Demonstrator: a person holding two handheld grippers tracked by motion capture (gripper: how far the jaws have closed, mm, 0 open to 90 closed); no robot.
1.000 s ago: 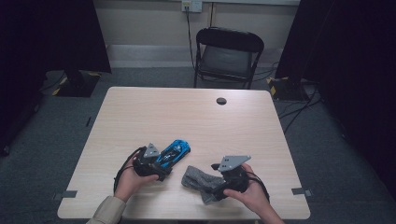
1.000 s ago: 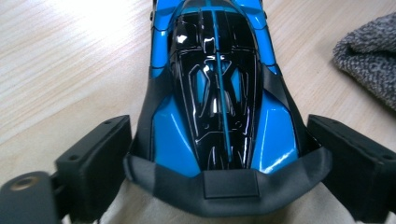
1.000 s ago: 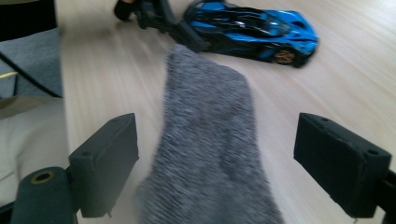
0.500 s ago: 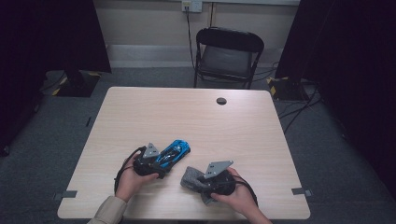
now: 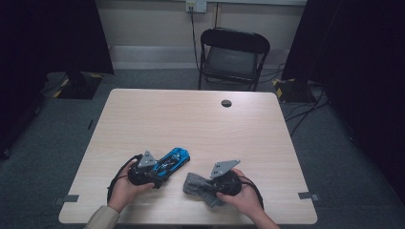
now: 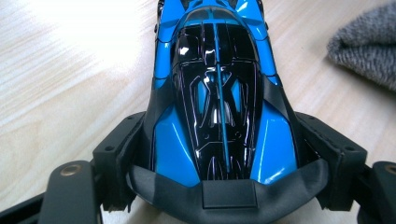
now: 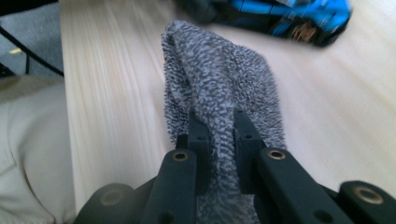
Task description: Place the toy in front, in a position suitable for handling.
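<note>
Near the table's [image 5: 143, 114] front edge, your left gripper [image 5: 152, 172] clamps the blue toy car [image 6: 217, 88], your right gripper [image 7: 218, 122] has just pinched the grey cloth [image 7: 219, 79]; wiping remains undone.

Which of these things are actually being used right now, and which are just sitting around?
In use:
- blue toy car, clamped in the left gripper
- grey cloth, pinched in the right gripper

Just around:
- black chair behind the table
- black round cap in the tabletop
</note>
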